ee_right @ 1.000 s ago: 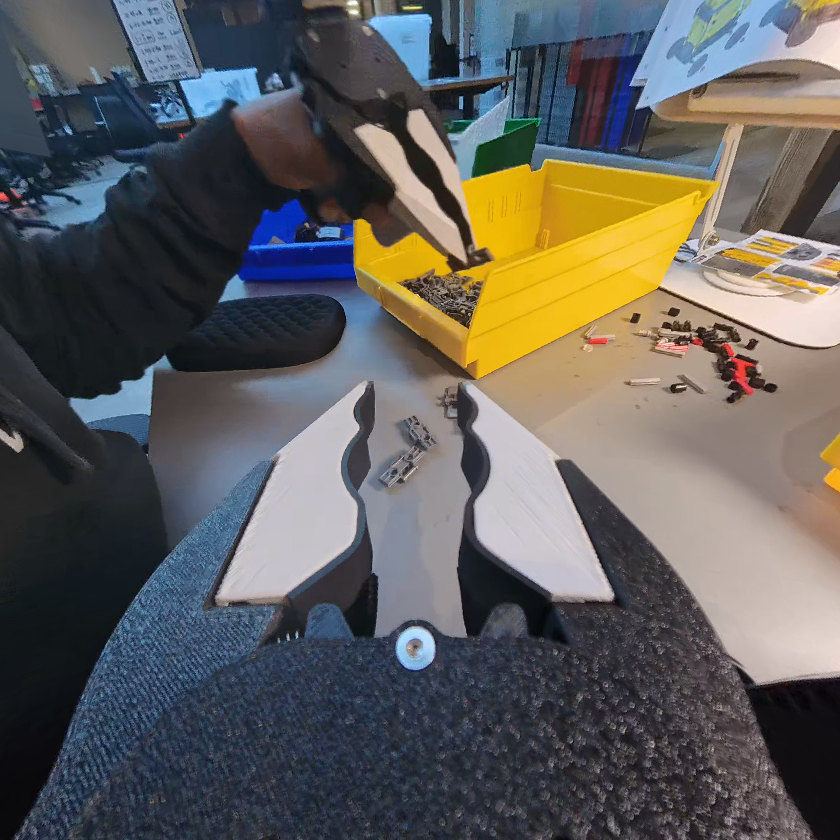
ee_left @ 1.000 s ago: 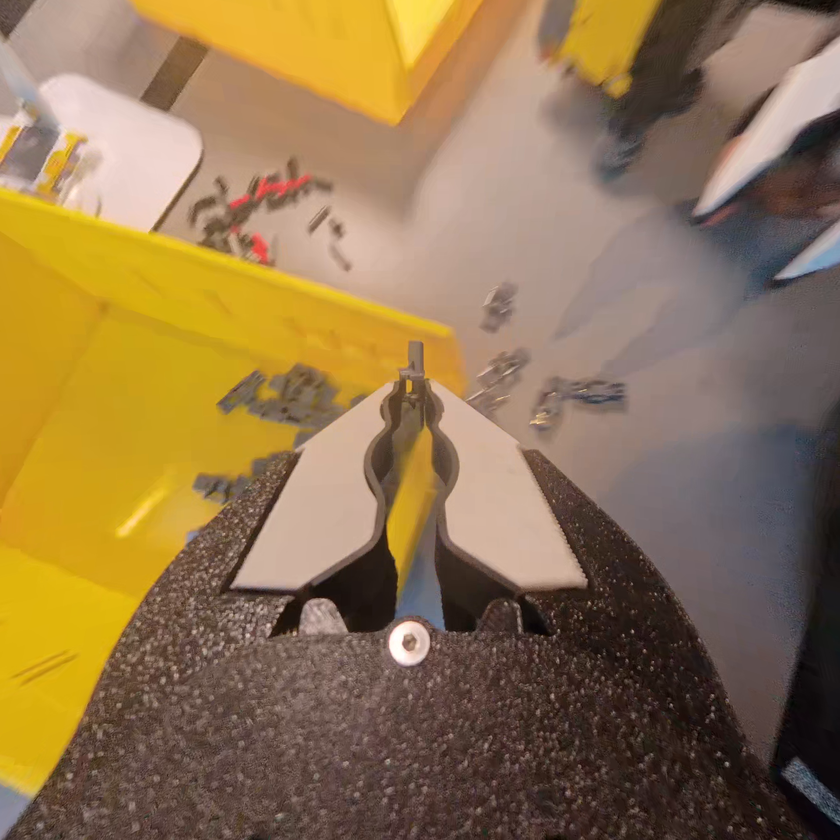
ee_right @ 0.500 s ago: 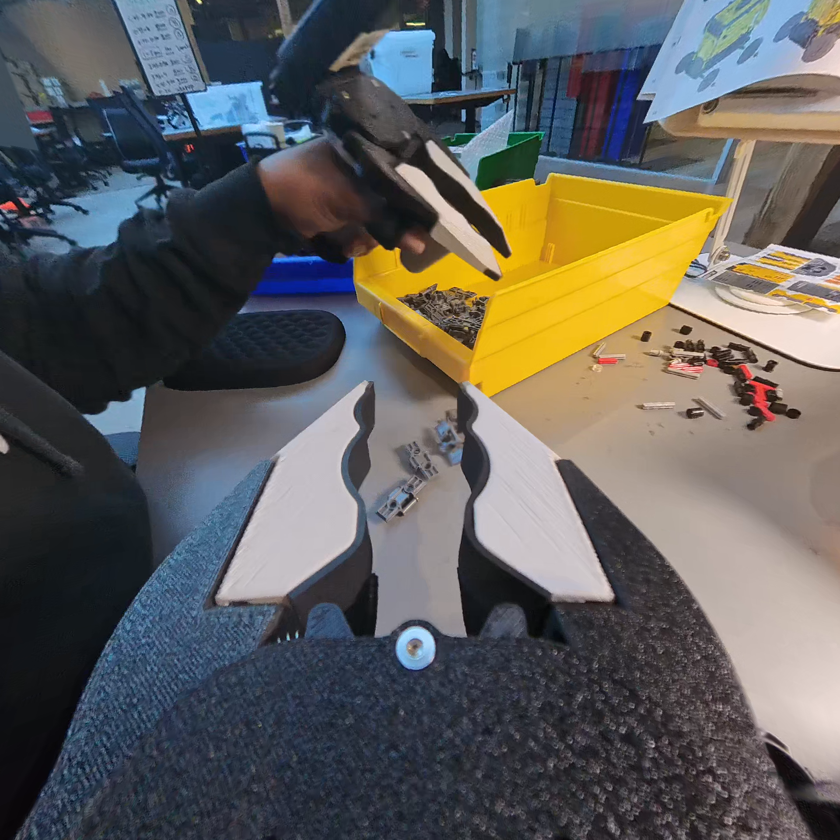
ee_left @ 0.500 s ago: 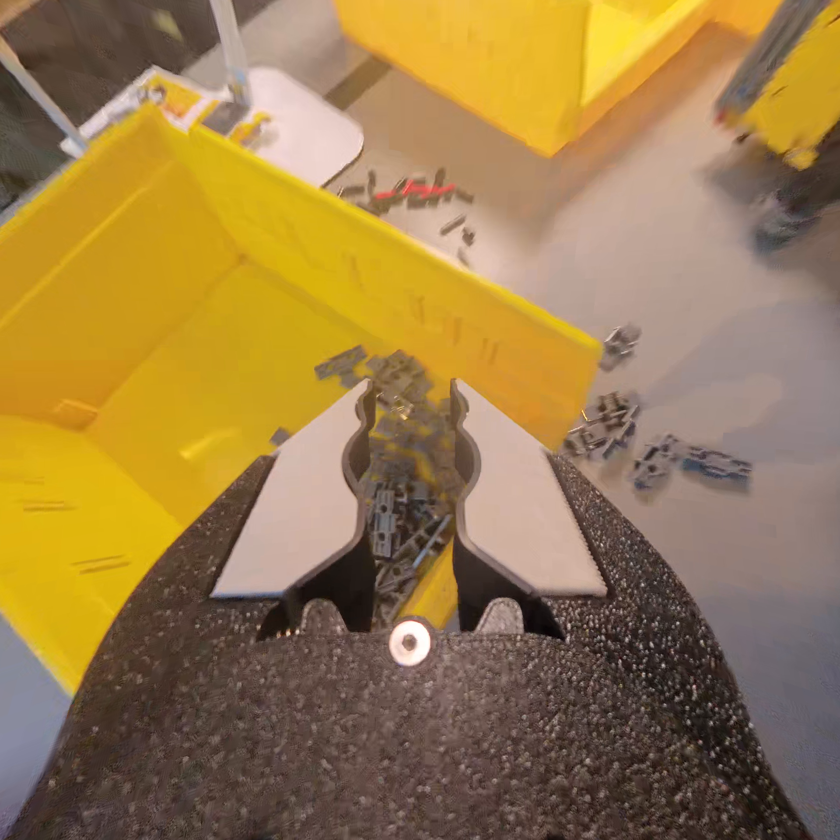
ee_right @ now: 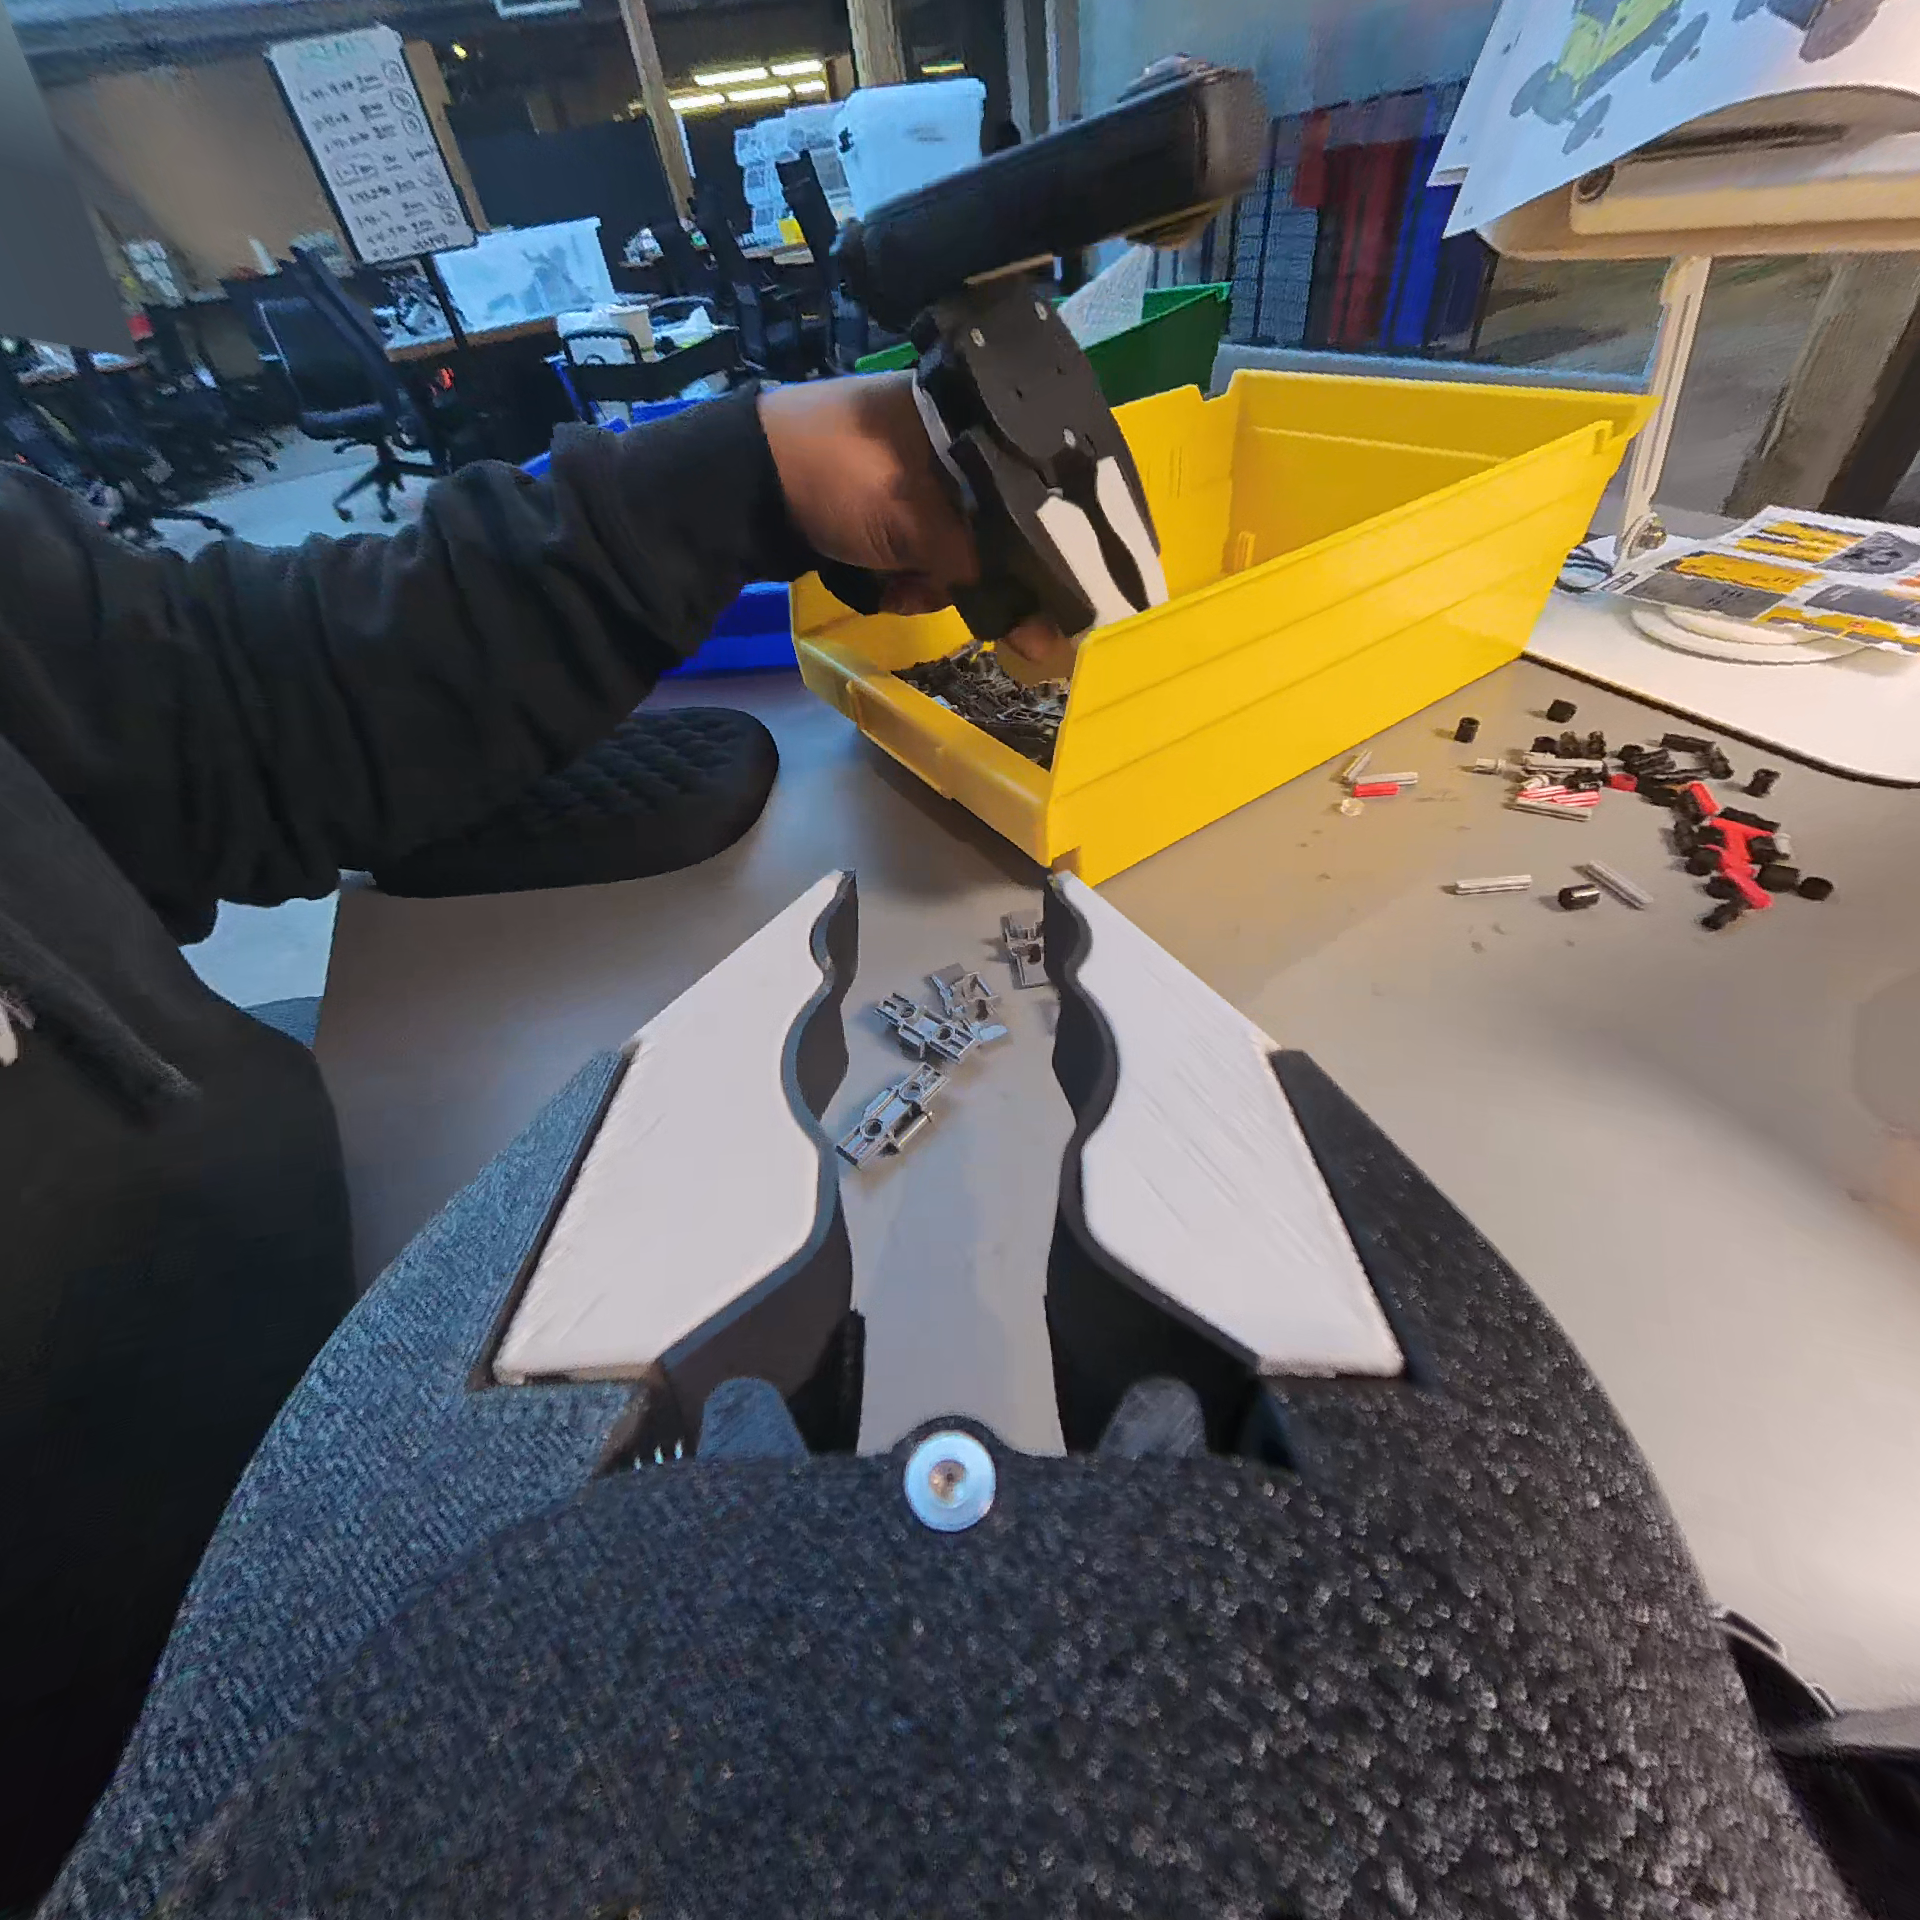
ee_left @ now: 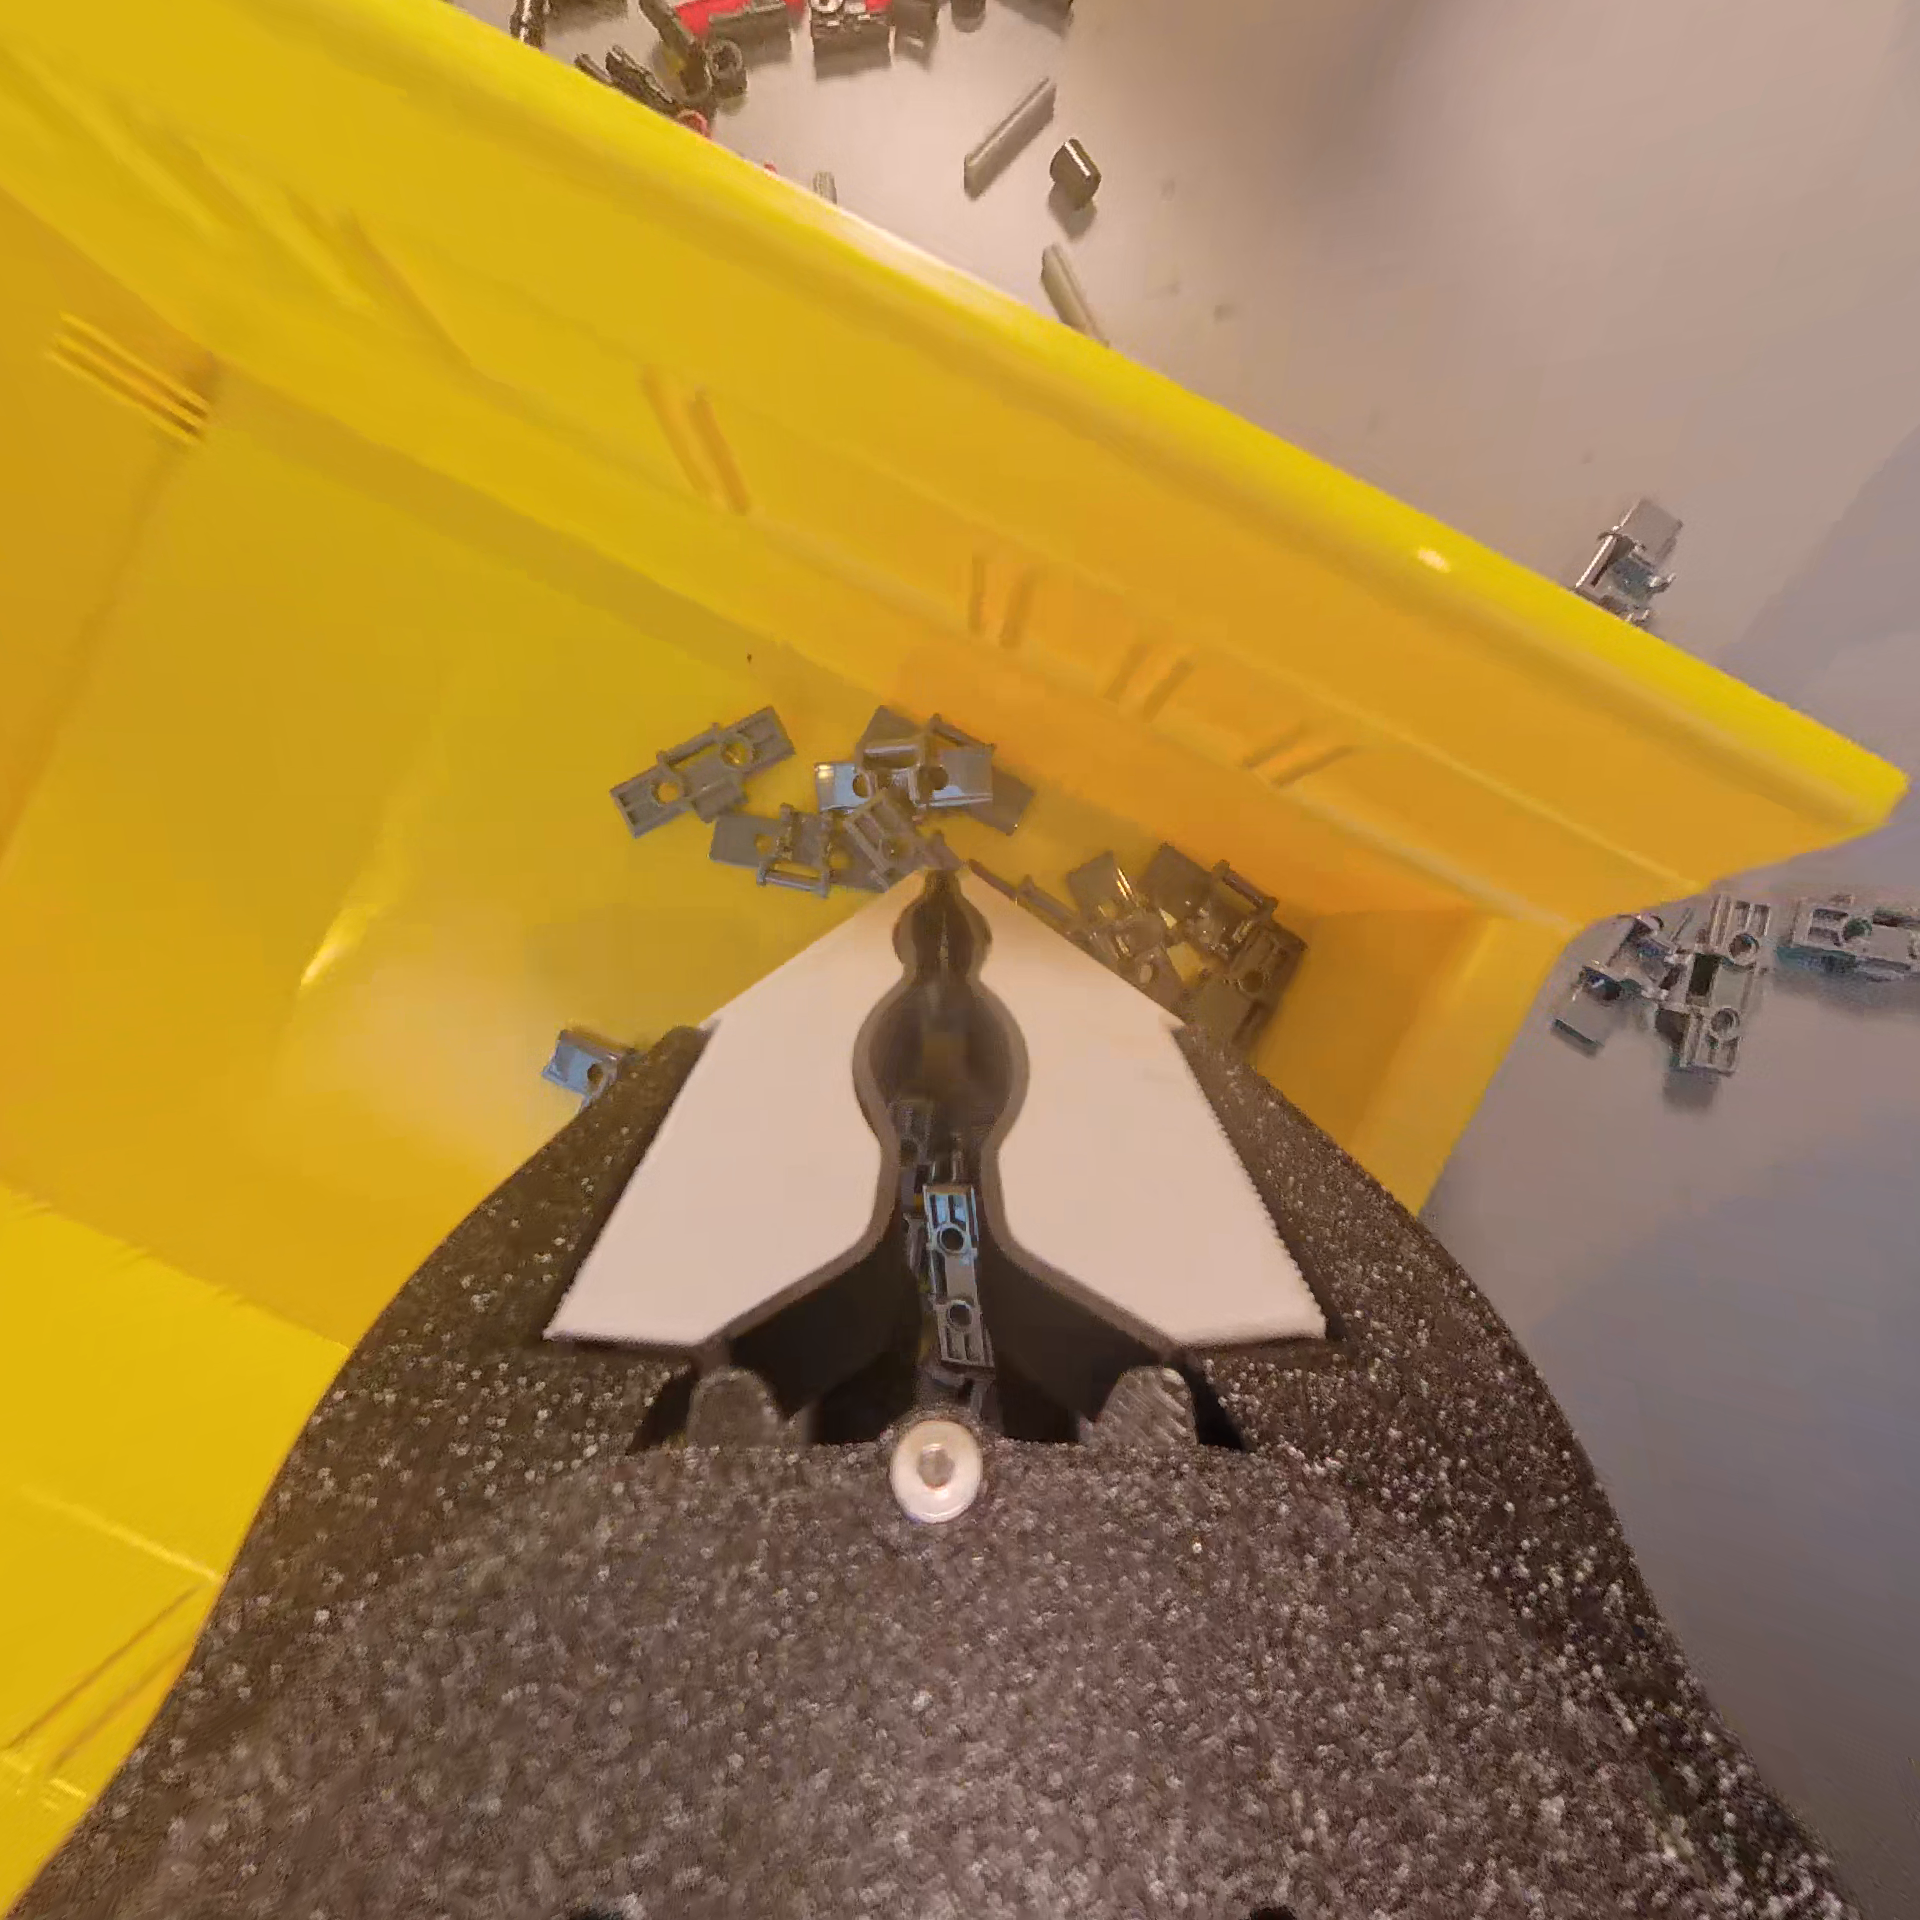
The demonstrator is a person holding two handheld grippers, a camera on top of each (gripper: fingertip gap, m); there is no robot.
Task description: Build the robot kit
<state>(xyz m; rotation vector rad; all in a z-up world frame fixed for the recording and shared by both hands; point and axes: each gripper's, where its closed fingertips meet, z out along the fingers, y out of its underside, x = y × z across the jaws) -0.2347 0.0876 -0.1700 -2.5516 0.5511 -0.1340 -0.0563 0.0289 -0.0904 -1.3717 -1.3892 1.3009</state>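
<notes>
Glossy yellow plastic bin, matt grey plastic pieces, smooth matt grey tabletop.

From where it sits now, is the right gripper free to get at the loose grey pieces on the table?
Probably yes. The right gripper is open, and the grey pieces lie on the bare table between its fingers. The yellow bin and the left gripper are farther back, out of the way.

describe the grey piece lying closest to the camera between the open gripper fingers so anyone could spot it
Start at the yellow bin on the grey table, then look to the loose grey pieces in front of its near corner, framed by the right hand-held gripper. The long grey piece lies apart from the cluster, nearest the camera, stretched diagonally rather than jumbled.
</notes>
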